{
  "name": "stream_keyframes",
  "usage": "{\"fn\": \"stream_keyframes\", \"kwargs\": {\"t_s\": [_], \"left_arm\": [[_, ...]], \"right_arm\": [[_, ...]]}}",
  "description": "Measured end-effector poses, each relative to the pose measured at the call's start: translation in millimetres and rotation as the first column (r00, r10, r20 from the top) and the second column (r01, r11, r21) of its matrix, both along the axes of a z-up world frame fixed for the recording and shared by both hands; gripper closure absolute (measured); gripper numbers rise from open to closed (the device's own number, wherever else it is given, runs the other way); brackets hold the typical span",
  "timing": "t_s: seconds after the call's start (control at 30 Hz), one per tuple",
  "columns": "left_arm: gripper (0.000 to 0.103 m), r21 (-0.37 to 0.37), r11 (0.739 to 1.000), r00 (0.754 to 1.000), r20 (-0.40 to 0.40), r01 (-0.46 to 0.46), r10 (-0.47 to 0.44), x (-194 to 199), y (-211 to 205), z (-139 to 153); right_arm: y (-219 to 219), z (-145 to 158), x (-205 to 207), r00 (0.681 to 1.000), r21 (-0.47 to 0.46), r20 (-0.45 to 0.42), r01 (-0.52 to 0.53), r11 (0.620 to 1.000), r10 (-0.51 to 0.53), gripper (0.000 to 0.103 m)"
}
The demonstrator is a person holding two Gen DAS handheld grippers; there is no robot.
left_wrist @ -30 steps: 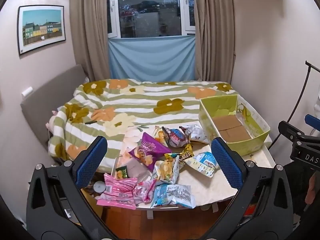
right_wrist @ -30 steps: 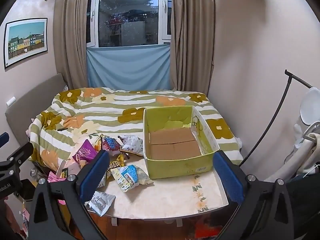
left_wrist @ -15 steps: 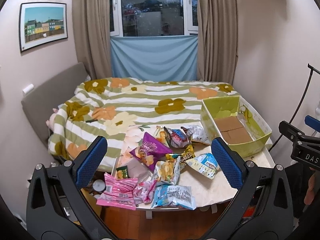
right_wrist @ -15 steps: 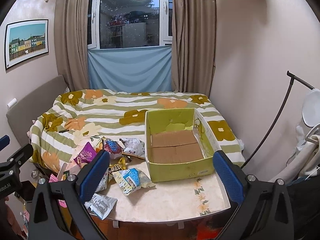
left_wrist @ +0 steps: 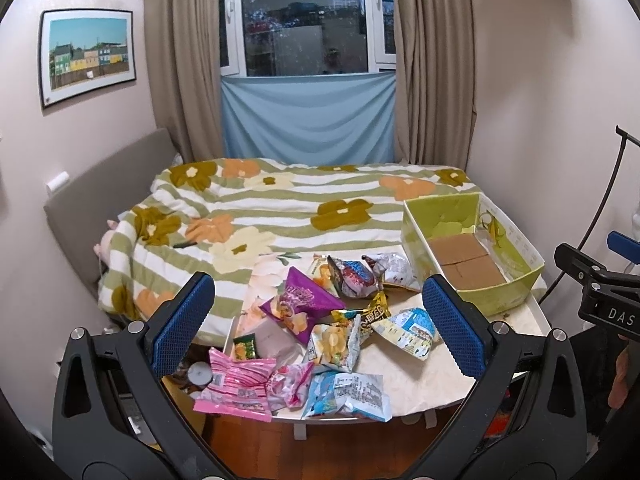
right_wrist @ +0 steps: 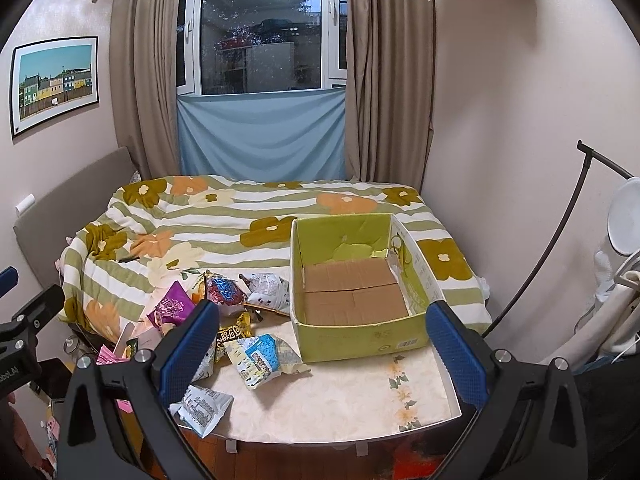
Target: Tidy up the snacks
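Note:
Several snack bags lie heaped on the left half of a small white table (left_wrist: 420, 384) (right_wrist: 344, 404): a purple bag (left_wrist: 302, 304) (right_wrist: 170, 308), a pink bag (left_wrist: 236, 388), a light blue bag (left_wrist: 348, 396) and a blue-white bag (left_wrist: 408, 330) (right_wrist: 260, 360). A green cardboard box (left_wrist: 492, 302) (right_wrist: 360, 338) stands open and empty on the table's right side. My left gripper (left_wrist: 320, 324) is open, held high in front of the pile. My right gripper (right_wrist: 322, 344) is open too, facing the box, with nothing between its fingers.
A bed with a striped flower quilt (left_wrist: 280, 216) (right_wrist: 224, 220) runs behind the table up to the curtained window. A black stand pole (right_wrist: 560, 240) leans at the right wall. Brown floor (left_wrist: 304, 452) shows below the table's near edge.
Both views have tilted and drawn back slightly, so table and snacks sit a little lower in the frames. Nothing on the table has moved and both grippers stay open.

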State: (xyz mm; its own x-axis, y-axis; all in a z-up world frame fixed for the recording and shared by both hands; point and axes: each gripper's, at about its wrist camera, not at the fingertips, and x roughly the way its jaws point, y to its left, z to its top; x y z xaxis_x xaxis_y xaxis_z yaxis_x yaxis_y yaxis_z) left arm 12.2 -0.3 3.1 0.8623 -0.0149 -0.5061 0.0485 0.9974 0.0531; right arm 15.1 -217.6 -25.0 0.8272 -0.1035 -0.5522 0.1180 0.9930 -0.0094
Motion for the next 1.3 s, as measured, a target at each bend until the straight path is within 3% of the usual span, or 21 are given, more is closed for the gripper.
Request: {"fn": "stream_keyframes", "kwargs": {"t_s": [1.3], "left_arm": [[0.001, 0.008, 1.0, 1.0, 0.002, 0.009, -0.009, 6.8, -4.9, 2.1]], "right_arm": [[2.9, 3.6, 5.1, 1.0, 0.003, 0.003, 0.006, 1.0, -0.006, 0.0]]}}
